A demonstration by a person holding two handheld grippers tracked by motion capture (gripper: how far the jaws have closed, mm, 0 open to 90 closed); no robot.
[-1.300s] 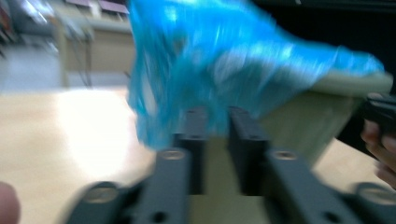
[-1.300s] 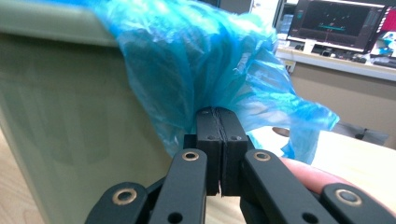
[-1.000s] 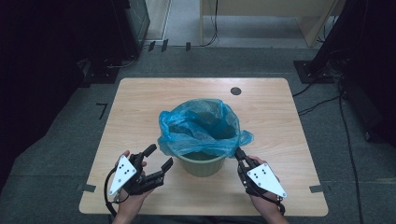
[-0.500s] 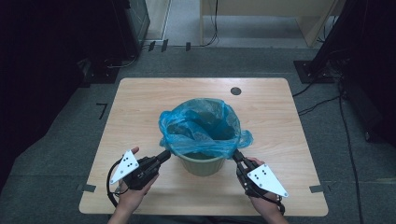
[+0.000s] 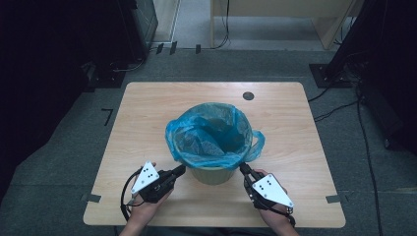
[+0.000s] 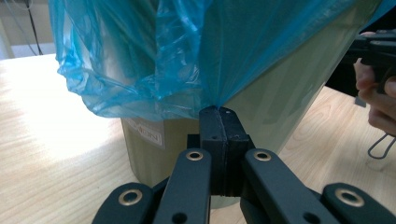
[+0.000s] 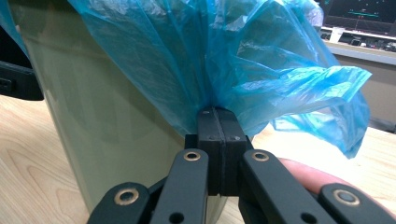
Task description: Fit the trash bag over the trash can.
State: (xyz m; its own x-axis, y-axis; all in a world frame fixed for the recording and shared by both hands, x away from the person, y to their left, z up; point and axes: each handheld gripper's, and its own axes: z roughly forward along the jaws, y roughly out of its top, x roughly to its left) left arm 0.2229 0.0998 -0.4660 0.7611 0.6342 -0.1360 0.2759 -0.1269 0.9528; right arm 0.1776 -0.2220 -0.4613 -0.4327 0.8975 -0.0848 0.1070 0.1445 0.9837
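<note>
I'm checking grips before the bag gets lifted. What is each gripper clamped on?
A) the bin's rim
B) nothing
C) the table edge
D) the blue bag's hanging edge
D: the left gripper and the right gripper each pinch the overhanging edge of the blue bin bag, beside the green bin.

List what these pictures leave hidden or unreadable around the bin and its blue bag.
- Bin bottom, high view: covered by the blue bag.
- Label on the bin, left gripper view: print too blurred.
- Bag's edge inside the left gripper and right gripper: hidden by the shut pads.
</note>
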